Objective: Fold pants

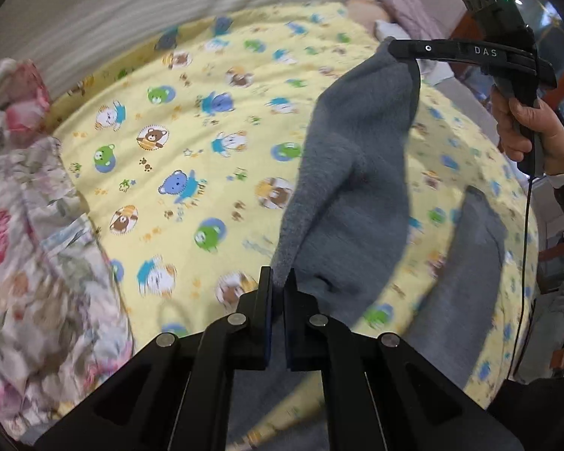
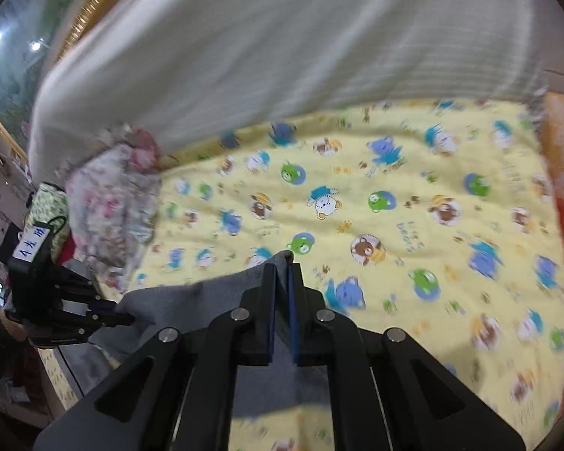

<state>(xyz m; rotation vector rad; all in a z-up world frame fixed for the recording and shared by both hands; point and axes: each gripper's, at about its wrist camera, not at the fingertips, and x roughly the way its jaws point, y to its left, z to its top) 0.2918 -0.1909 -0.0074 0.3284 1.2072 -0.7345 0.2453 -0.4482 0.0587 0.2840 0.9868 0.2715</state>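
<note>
Left gripper [image 1: 278, 285] and right gripper [image 2: 282, 267] each clamp grey pants [image 1: 357, 173], lifted over bedsheet [image 1: 191, 120].

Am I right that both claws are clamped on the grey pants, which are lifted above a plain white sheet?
Not quite: the sheet is yellow with cartoon bears, not plain white, as the left wrist view shows. The rest holds: the left claw and right claw are both clamped on the grey pants, lifted above it.

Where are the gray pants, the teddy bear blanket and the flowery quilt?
gray pants [image 1: 361, 173], left wrist view, hanging middle of the cloth.
teddy bear blanket [image 2: 413, 218], right wrist view, bare yellow part.
flowery quilt [image 1: 30, 233], left wrist view, bunched folds.
</note>
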